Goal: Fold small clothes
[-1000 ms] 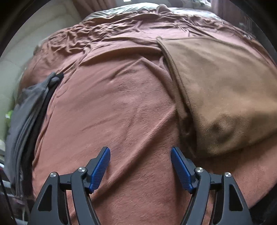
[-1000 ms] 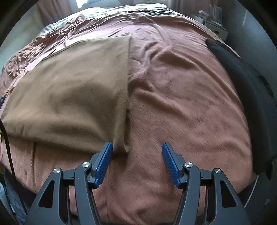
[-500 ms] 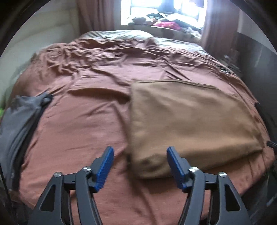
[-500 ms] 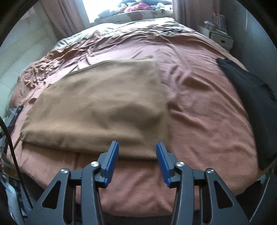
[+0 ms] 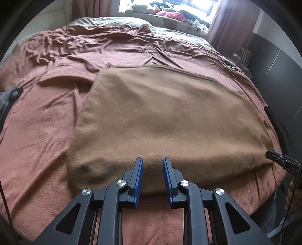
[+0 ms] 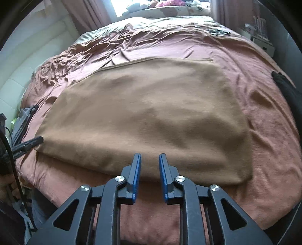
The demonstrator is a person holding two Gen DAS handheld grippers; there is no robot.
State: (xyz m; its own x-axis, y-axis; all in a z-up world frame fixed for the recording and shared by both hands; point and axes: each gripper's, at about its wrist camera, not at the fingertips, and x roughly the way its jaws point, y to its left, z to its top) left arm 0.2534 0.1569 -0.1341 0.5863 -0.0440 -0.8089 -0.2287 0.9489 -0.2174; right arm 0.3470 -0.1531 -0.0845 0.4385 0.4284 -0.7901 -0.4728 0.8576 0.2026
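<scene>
Grey fabric point(image 5: 7, 98) lies bunched at the far-left edge of the bed point(image 5: 47, 132), seen in the left wrist view, partly cut off by the frame. Rust-brown bedding covers the bed and is heavily wrinkled toward the far side, smoother near the foot.

On the middle of the bed lies the tan folded cloth point(image 5: 160, 116), flat and roughly rectangular, its near edge running along the near part of the bed. In the left wrist view the left hand-held gripper point(image 5: 152, 174) hangs over the cloth's near edge, left of the middle; its blue pads point(image 5: 138, 176) stand narrow and are closing, with a gap between them and nothing pinched. At the right edge of that view the tip of the other tool shows by the cloth's near right corner.

In the right wrist view the same tan cloth point(image 6: 151, 113) fills the middle, and the right hand-held gripper point(image 6: 149, 170) hangs over its near edge, its pads point(image 6: 163, 171) likewise narrow, closing, and apart from the fabric. The left tool's tip point(image 6: 30, 143) shows by the cloth's near left corner.

A black garment point(image 6: 288, 90) lies along the right edge of the bed. Beyond the bed, a bright window point(image 5: 169, 7) has soft toys point(image 5: 169, 14) on its sill, with curtains point(image 5: 228, 22) at the side.
</scene>
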